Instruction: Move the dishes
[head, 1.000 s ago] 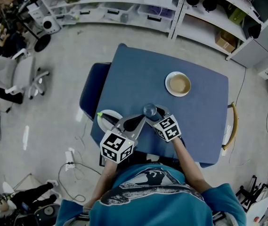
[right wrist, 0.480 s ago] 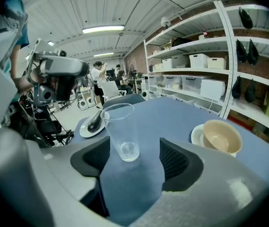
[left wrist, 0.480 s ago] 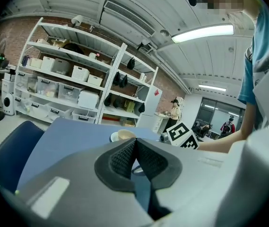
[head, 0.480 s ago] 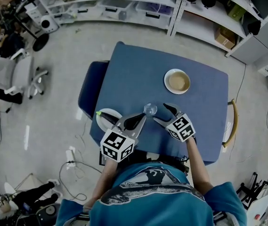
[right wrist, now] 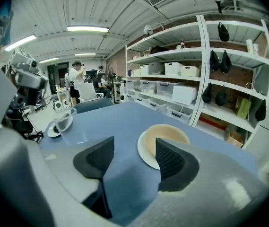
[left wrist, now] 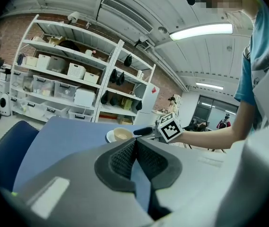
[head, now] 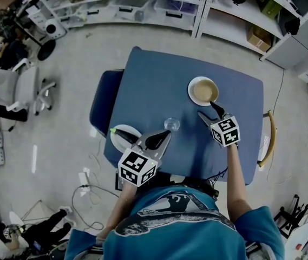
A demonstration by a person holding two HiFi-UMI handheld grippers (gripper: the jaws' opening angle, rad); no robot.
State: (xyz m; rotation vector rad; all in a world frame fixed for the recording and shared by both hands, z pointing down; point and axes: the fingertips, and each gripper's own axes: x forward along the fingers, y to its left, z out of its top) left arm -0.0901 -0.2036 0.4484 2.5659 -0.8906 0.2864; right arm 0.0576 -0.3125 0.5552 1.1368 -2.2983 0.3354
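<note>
Now the right hand-held gripper [right wrist: 134, 148] hangs released. Its jaws are wide apart with only blue surface [right wrist: 120, 122] between them. Its right jaw covers part of the near rim of a white plate [right wrist: 143, 156], and a tan bowl [right wrist: 169, 132] rests on that plate straight ahead. Whether the jaw touches either one cannot be told. In the head view the right hand-held gripper [head: 209, 111] sits just beside the plate [head: 191, 97] and bowl [head: 204, 92], on their near-right side. The pair stands toward the far right of the surface, with a strip of blue between it and the right edge.

The left hand-held gripper [left wrist: 135, 143] is clenched, its pads pressed together on nothing. In the head view the left hand-held gripper [head: 164, 136] is over the near-left part of the surface [head: 154, 85]. It is near a clear glass [head: 171, 124] but apart from it. Partly under its body, a small white dish [head: 121, 136] with something dark in it sits tight to the near-left edge.

Open blue surface runs between the glass and the bowl, and the far-left half gives broad room as well. A blue chair [head: 105, 99] is pushed against the left edge. White shelving [head: 143, 10] runs beyond the far edge, across a stretch of floor.
</note>
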